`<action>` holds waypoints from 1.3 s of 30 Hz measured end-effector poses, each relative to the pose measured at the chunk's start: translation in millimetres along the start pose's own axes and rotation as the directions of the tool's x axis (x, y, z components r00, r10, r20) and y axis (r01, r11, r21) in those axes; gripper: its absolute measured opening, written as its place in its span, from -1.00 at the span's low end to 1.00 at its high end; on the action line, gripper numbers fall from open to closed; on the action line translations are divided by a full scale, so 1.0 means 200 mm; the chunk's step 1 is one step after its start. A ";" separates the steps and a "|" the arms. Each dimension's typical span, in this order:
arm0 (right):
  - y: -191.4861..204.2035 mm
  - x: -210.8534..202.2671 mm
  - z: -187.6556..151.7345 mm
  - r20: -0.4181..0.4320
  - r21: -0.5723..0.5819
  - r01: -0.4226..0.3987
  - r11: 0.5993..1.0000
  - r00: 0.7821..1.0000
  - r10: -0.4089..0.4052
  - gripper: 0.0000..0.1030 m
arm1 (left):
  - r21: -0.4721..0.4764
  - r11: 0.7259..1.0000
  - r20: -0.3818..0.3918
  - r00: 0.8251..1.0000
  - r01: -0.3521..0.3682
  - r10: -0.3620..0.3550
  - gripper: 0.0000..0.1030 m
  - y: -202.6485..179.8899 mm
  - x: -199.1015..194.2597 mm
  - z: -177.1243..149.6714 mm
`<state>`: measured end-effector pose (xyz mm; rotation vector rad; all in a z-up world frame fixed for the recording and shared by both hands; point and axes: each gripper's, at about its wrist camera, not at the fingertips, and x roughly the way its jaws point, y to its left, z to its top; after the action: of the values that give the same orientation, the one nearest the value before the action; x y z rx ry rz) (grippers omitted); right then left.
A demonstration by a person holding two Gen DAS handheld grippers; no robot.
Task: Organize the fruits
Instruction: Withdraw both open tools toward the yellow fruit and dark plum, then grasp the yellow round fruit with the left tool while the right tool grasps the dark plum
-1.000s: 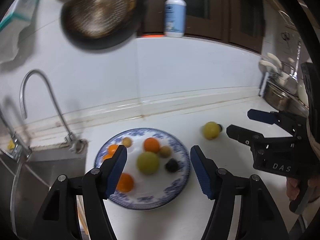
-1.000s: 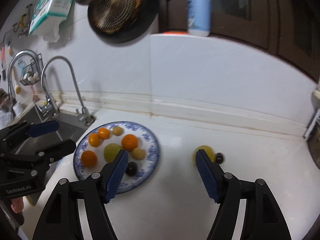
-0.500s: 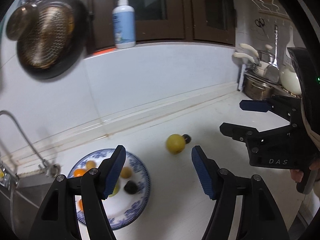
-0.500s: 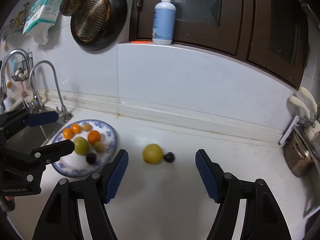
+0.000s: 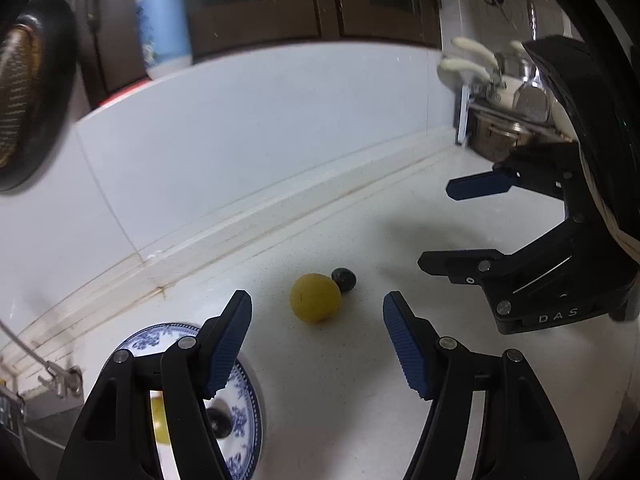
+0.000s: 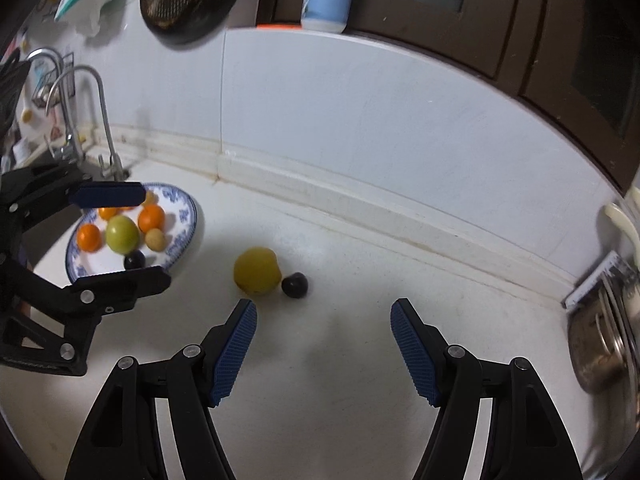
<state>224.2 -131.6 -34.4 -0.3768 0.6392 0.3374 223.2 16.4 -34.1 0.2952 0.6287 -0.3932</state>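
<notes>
Yellow fruit [image 5: 316, 298] sits on the counter just ahead of our left gripper [image 5: 316, 344], touching a small dark fruit [image 5: 344, 279]. Both grippers' jaws are spread, holding nothing. It looks round, smooth and roll-prone, so we'd pinch its widest middle gently.

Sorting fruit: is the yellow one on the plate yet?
Not yet: the yellow fruit lies on the counter, beside the plate.
</notes>
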 end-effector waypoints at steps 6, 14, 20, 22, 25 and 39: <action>-0.01 0.16 0.00 -0.038 -0.091 -0.042 0.995 0.999 0.039 0.34 | 0.017 0.999 -0.049 0.998 0.027 -0.026 0.30 0.04 0.16 0.00; -0.01 0.34 -0.02 -0.080 -0.147 -0.121 0.982 0.991 0.111 0.12 | 0.038 0.998 -0.108 0.993 0.058 -0.053 0.23 0.05 0.33 -0.02; -0.03 0.42 -0.01 -0.092 -0.153 -0.154 0.976 0.986 0.141 0.12 | 0.018 0.997 -0.140 0.988 0.069 -0.066 0.19 0.06 0.44 -0.01; -0.05 0.44 -0.01 -0.097 -0.147 -0.168 0.975 0.983 0.155 0.12 | 0.017 0.998 -0.147 0.987 0.068 -0.065 0.16 0.06 0.46 -0.01; -0.06 0.47 -0.02 -0.108 -0.143 -0.184 0.972 0.980 0.169 0.03 | 0.010 0.997 -0.162 0.984 0.072 -0.070 0.12 0.05 0.51 0.00; -0.07 0.55 -0.01 -0.104 -0.116 -0.227 0.967 0.971 0.215 0.03 | -0.075 0.996 -0.199 0.977 0.057 -0.071 -0.07 0.10 0.54 0.00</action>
<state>311.9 -125.1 -101.4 -0.4460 0.7535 0.5788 311.9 5.0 -99.1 0.2508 0.8508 -0.4051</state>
